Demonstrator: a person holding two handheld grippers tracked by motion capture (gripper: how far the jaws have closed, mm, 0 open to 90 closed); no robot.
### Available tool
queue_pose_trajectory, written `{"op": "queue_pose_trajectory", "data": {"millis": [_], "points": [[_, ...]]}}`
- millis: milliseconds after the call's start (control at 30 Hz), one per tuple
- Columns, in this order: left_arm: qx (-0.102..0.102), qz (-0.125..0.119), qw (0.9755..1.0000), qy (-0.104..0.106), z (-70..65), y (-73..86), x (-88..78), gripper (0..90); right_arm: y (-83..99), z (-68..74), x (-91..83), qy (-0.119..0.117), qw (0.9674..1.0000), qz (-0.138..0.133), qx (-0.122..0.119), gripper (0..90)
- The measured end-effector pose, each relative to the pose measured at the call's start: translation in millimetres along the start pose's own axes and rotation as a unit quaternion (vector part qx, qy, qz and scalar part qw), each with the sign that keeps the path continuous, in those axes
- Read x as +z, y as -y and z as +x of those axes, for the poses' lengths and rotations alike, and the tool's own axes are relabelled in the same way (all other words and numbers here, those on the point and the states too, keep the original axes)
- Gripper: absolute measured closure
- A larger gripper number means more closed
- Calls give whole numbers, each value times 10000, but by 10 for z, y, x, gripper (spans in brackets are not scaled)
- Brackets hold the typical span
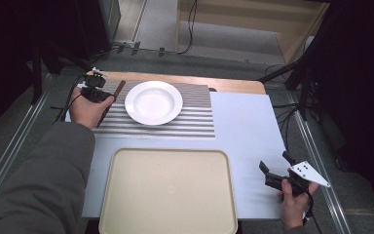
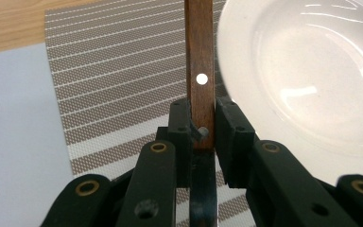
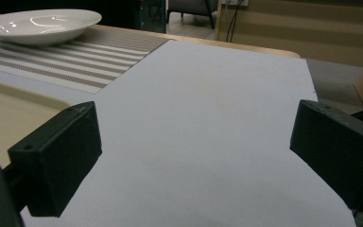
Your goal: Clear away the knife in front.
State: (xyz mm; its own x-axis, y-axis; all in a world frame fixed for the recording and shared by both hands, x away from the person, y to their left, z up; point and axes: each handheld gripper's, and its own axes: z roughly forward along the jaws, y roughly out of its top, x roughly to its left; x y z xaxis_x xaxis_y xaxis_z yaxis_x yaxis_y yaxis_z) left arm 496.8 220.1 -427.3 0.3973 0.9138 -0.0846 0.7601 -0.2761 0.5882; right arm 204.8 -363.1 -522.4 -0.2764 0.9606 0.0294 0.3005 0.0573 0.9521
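A wooden-handled utensil [image 1: 119,88] with pale rivets [image 2: 201,71] is held by my left gripper [image 1: 97,92], which is shut on the handle [image 2: 202,118]; its dark metal part runs back under the jaws. It hangs over the left part of the striped placemat [image 1: 195,117], just left of the white deep plate [image 1: 153,102], whose rim [image 2: 307,71] lies close beside the handle. My right gripper [image 1: 274,162] sits at the table's near right corner, open over the white sheet [image 3: 194,156], with nothing between its jaws.
An empty beige tray [image 1: 170,195] lies at the near edge, its rim [image 3: 9,109] left of the right gripper. The white sheet [image 1: 243,141] covers the right side of the table. Wooden tabletop [image 1: 185,79] shows at the far edge. Cables and dark frames stand around the table.
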Motion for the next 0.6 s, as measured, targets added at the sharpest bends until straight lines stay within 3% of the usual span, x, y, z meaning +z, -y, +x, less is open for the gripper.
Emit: {"op": "queue_pose_trajectory", "data": {"millis": [333,600], "points": [[182,-122,9996,204,-188,92,-157,769,0,-1,-2,1,10000,-5,-5,16],[256,-122,9991,302,-263,188,-242,768,0,0,-2,4,10000,-5,-8,16]]}}
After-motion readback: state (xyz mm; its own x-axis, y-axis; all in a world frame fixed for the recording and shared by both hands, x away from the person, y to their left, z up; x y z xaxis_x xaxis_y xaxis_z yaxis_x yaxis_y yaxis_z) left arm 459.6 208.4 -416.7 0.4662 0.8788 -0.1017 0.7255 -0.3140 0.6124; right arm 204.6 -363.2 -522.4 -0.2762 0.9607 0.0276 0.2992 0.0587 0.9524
